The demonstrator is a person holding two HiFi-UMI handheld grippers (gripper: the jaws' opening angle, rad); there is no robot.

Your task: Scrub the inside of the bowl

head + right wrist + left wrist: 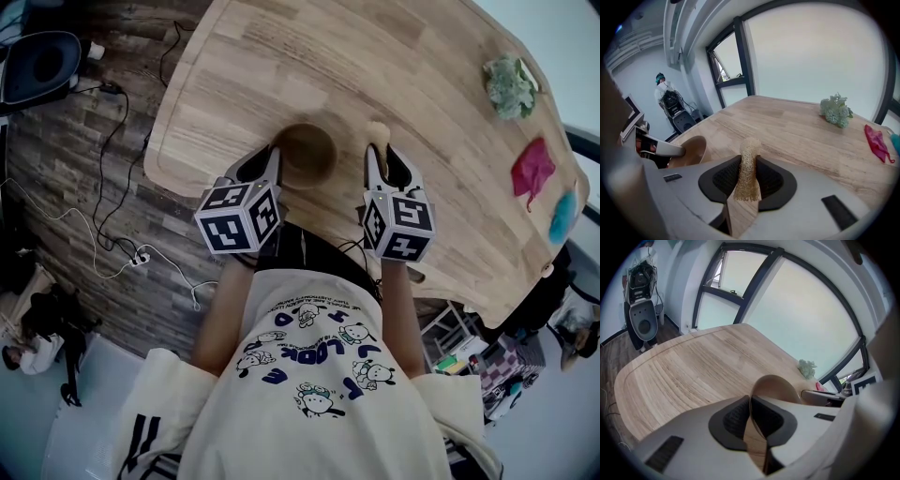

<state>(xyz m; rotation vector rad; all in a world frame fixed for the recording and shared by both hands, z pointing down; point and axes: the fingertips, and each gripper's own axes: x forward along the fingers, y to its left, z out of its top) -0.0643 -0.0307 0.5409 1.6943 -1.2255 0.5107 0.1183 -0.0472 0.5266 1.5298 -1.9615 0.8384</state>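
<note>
A brown bowl (pixel 307 155) stands near the front edge of the wooden table (pixel 281 56). My left gripper (pixel 272 157) is shut on its near left rim; in the left gripper view the thin wall of the bowl (pixel 776 385) runs between the two dark pads (pixel 733 418) of that gripper (pixel 751 404). To the right of the bowl, my right gripper (pixel 380 155) holds a tan loofah scrubber (pixel 378 133) upright. In the right gripper view the loofah scrubber (pixel 747 171) fills the gap of that gripper (pixel 747 180), touching both pads, with the bowl (pixel 689 150) to its left.
A pale green bunched cloth (pixel 511 86), a pink cloth (pixel 532 169) and a blue item (pixel 562 217) lie along the table's far right side. Cables and a power strip (pixel 141 258) lie on the dark floor at left. A person (pixel 663 91) stands far back by the windows.
</note>
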